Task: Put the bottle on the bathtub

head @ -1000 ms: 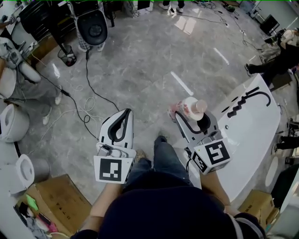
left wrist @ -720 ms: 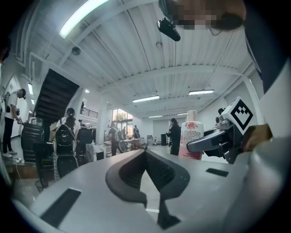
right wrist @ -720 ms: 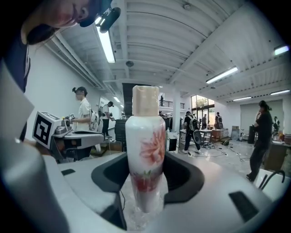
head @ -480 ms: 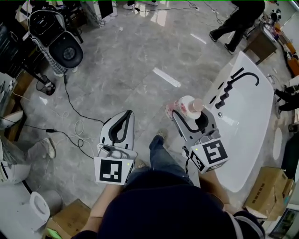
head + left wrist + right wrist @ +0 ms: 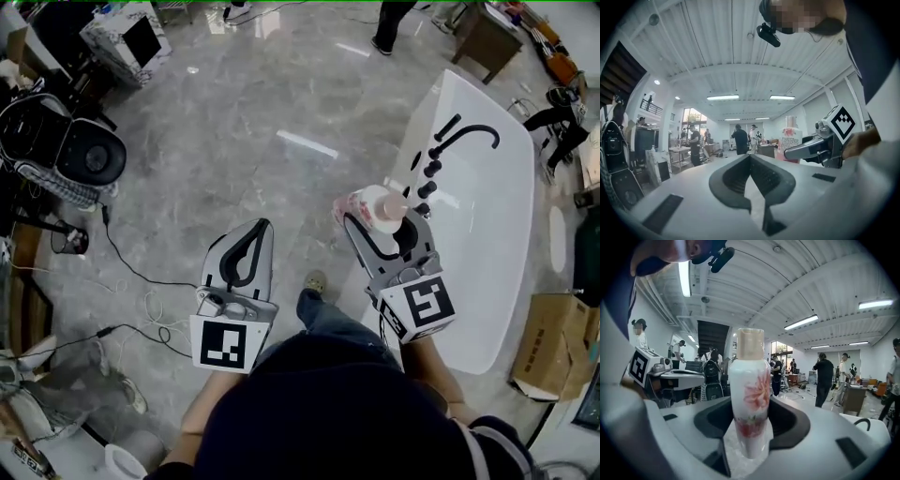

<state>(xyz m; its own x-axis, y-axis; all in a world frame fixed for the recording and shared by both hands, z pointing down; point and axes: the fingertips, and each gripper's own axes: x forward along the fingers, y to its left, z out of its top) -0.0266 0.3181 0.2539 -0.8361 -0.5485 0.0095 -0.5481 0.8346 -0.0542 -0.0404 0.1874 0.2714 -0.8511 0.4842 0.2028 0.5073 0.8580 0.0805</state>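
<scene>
The right gripper point(image 5: 379, 228) stays clenched on the bottle point(image 5: 381, 208), just right of centre. The bathtub point(image 5: 492, 253) has swung closer at the right edge over the last second, so placement looks near. The left gripper point(image 5: 247, 248) is closed and empty.

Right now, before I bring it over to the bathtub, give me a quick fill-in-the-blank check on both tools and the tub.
1. The right tool is shut on the ___.
2. The left tool has its jaws together and holds ___.
3. The bathtub is white, and the curved faucet on it is ___.

Missing words: bottle; nothing; black.
</scene>
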